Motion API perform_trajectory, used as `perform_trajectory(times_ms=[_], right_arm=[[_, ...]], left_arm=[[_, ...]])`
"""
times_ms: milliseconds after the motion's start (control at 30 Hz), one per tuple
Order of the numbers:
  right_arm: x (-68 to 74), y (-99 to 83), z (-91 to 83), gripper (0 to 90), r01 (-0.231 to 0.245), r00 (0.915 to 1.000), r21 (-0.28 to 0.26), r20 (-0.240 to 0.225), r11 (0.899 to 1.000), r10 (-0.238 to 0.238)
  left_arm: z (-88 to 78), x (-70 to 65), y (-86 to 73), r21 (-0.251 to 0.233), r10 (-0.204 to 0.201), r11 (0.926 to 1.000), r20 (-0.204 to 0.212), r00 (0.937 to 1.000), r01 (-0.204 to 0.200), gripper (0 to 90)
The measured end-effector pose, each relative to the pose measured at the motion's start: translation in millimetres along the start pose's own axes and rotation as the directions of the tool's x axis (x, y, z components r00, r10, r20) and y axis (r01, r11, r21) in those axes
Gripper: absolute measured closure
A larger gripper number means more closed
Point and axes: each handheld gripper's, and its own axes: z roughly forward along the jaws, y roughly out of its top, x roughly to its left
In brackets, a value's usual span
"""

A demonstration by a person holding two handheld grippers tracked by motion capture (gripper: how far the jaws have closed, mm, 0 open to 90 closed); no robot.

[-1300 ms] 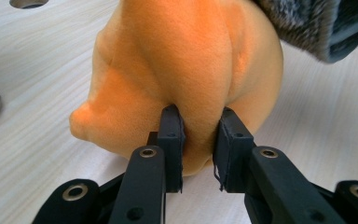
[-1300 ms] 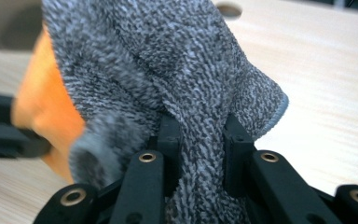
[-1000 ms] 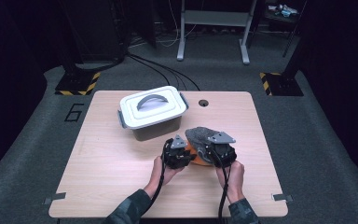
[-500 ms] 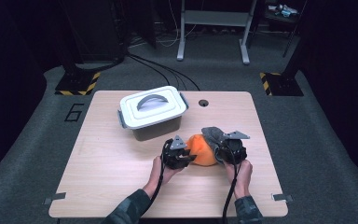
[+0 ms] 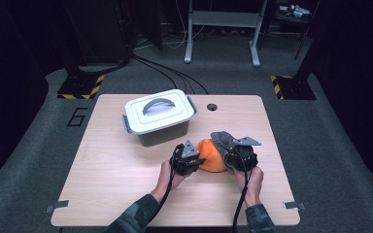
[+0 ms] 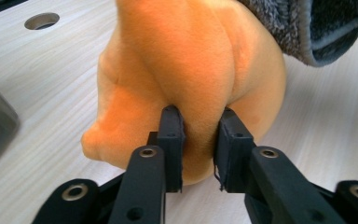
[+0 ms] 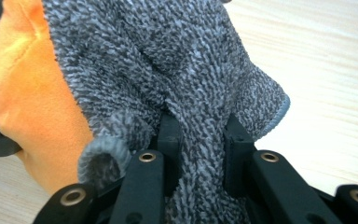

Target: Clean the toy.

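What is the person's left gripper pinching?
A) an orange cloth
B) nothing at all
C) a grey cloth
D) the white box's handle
A: in the left gripper view, the left gripper has its two black jaws squeezing a fold of the orange cloth; the grey cloth sits in the right gripper.

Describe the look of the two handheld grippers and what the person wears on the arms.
Both grippers are black. The left gripper and right gripper each carry a grey three-cornered plate on top, and a black cable trails from each back along the forearm. In the gripper views, each has two flat black arms with silver-ringed holes, ending in blocky black pads. The sleeves are dark, with a mottled camouflage-like pattern.
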Motion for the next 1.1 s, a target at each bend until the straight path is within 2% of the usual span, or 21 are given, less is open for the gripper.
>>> perform_trajectory(times_ms=[33, 67, 133, 167, 200, 233, 300, 433, 467, 500, 600, 667, 700, 733, 767, 800, 900, 933, 967, 1033, 1100], right_arm=[[0.0, 0.7, -3.2, 73.3, 0.001, 1.0, -0.009, 0.005, 1.0, -0.001], [-0.1, 1.8, -7.3, 73.3, 0.002, 1.0, -0.023, 0.005, 1.0, -0.002], [0.9, 6.9, -17.3, 73.3, -0.002, 1.0, -0.035, 0.002, 0.999, 0.002], [2.1, 9.5, -23.7, 73.3, 0.006, 1.0, -0.053, -0.003, 0.999, -0.006], [5.0, 11.8, -30.4, 73.3, 0.011, 0.9999, -0.063, -0.001, 0.998, -0.011], [8.9, 13.8, -36.5, 73.3, 0.022, 0.9997, -0.072, -0.004, 0.997, -0.022], [19.4, 16.3, -46.2, 73.3, 0.047, 0.9986, -0.094, -0.022, 0.994, -0.049], [34.5, 19.6, -44.3, 73.2, 0.086, 0.9937, -0.068, -0.066, 0.994, -0.09], [41.9, 17.7, -30.7, 73.4, 0.116, 0.9923, -0.021, -0.042, 0.993, -0.116], [41.2, 16.1, -23.3, 73.4, 0.118, 0.9918, -0.019, -0.046, 0.993, -0.119], [37.2, 14.0, -5.4, 73.8, 0.089, 0.9929, -0.006, -0.078, 0.996, -0.09], [36.8, 16.0, -0.4, 73.8, 0.091, 0.9929, 0.0, -0.078, 0.996, -0.09], [36.7, 17.6, 0.5, 73.8, 0.098, 0.9923, 0.004, -0.076, 0.995, -0.097], [36.1, 18.8, 0.9, 73.8, 0.088, 0.9932, 0.01, -0.078, 0.996, -0.087], [36.1, 18.8, 0.9, 73.8, 0.088, 0.9932, 0.01, -0.078, 0.996, -0.087], [34.9, 20.2, 2.5, 73.8, 0.079, 0.9935, 0.013, -0.083, 0.997, -0.078], [33.0, 20.9, 3.7, 73.8, 0.064, 0.9935, 0.012, -0.095, 0.998, -0.063], [29.1, 20.5, 5.2, 73.8, 0.062, 0.9929, 0.005, -0.102, 0.998, -0.061], [27.3, 20.1, 5.9, 73.7, 0.025, 0.9938, 0.003, -0.108, 1.0, -0.024], [23.6, 19.7, 6.3, 73.7, 0.016, 0.9928, -0.001, -0.119, 1.0, -0.016], [19.0, 25.0, -2.9, 73.1, 0.004, 0.9961, -0.021, -0.088, 1.0, -0.006]], left_arm=[[0.0, 0.0, 0.0, 0.0, 0.0, 1.0, 0.0, 1.0, 0.0, 76.4], [-4.0, 0.8, 2.1, -0.012, -0.046, 0.9989, 0.014, 0.9988, 0.046, 76.9], [-11.8, 1.1, 6.9, -0.025, -0.095, 0.9951, 0.028, 0.9951, 0.096, 77.5], [-11.8, 1.1, 6.9, -0.025, -0.095, 0.9951, 0.028, 0.9951, 0.096, 77.8], [-18.9, -1.0, 10.9, -0.035, -0.123, 0.9916, 0.034, 0.9918, 0.124, 77.8], [-18.9, -1.0, 10.9, -0.035, -0.123, 0.9916, 0.034, 0.9918, 0.124, 77.8], [-23.8, -6.5, 11.7, -0.029, -0.161, 0.9863, 0.042, 0.986, 0.163, 77.8], [-22.8, -12.1, 8.8, -0.012, -0.155, 0.9878, 0.027, 0.9875, 0.155, 77.0], [-19.0, -13.1, 4.7, 0.003, -0.131, 0.9913, 0.009, 0.9913, 0.131, 75.7], [-17.3, -11.1, 2.1, 0.005, -0.128, 0.9918, 0.004, 0.9918, 0.128, 73.9], [-15.8, -7.8, -0.6, -0.001, -0.11, 0.994, -0.005, 0.994, 0.11, 59.4], [-19.3, -4.5, -0.4, -0.015, -0.05, 0.9987, -0.03, 0.9983, 0.049, 42.6], [-19.3, -4.5, -0.4, -0.015, -0.05, 0.9987, -0.03, 0.9983, 0.049, 35.4], [-20.3, -0.7, -2.1, -0.012, -0.024, 0.9997, -0.042, 0.9989, 0.023, 34.0], [-20.3, -0.7, -2.1, -0.012, -0.024, 0.9997, -0.042, 0.9989, 0.023, 33.7], [-17.8, 4.1, -4.5, 0.008, -0.023, 0.9997, -0.03, 0.9993, 0.023, 36.3], [-13.4, 5.7, -7.3, 0.006, -0.029, 0.9996, 0.001, 0.9996, 0.029, 59.9], [-10.4, 4.8, -8.0, -0.007, -0.046, 0.9989, 0.01, 0.9989, 0.046, 66.7], [-10.4, 4.8, -8.0, -0.007, -0.046, 0.9989, 0.01, 0.9989, 0.046, 70.2], [-9.2, 2.4, -6.0, -0.008, -0.059, 0.9982, -0.008, 0.9982, 0.059, 72.8], [-8.9, 0.7, -2.7, -0.005, -0.066, 0.9978, -0.021, 0.9976, 0.066, 76.1]])
